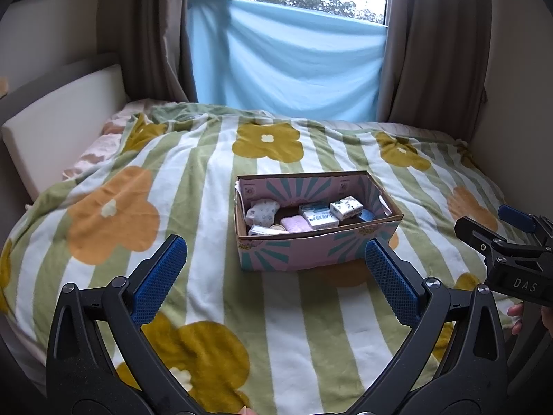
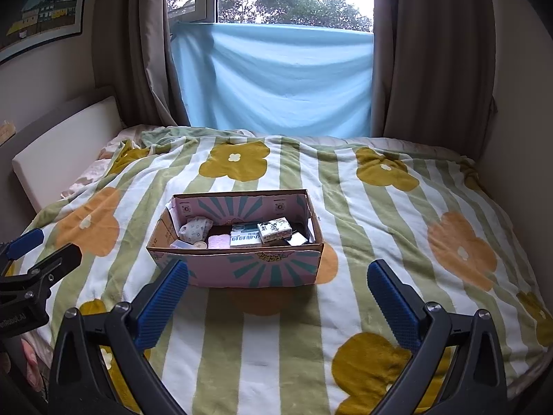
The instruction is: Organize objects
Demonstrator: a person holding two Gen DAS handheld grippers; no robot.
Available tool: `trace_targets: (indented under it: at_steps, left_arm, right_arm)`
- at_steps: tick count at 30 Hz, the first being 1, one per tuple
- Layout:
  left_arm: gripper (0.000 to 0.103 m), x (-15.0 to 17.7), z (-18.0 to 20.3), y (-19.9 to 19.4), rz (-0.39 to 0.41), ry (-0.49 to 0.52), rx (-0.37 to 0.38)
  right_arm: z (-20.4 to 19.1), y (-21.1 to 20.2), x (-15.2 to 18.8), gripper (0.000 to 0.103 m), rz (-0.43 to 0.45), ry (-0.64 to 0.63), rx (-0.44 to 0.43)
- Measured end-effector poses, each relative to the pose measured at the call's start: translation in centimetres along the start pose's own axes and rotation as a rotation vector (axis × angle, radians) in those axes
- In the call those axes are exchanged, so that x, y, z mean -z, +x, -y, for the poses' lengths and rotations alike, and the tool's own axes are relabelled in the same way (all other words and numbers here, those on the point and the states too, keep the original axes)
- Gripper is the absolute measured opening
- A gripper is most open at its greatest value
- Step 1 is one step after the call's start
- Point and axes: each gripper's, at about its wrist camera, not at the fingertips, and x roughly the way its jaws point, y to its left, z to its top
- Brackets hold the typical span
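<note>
Fingers of both the left gripper [image 1: 276, 276] and right gripper [image 2: 278, 297] spread empty above the bed [image 2: 380, 214], where the cardboard box [image 1: 311, 245] already holds the small items, suggesting sorting is nearly finished.

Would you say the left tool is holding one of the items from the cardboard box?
No, the left tool is open and empty, short of the cardboard box on the blanket.

1 box [image 1: 304, 249], 2 hand-held grippers [image 1: 276, 276]
</note>
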Motion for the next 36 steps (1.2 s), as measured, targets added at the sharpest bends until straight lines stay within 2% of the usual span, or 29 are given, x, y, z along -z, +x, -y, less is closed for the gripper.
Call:
trace_targets:
  at_steps: [33,36]
  left_arm:
    - [0.103,0.36,-0.21,-0.38,0.004,0.01,-0.01]
    - [0.103,0.31,0.2,-0.69,0.023,0.025,-0.034]
  right_arm:
    - [-0.2,-0.13,0.17,0.102,0.012,-0.005,-0.01]
    - [-0.2,-0.06,0.17,0.102,0.013,-0.005,-0.012]
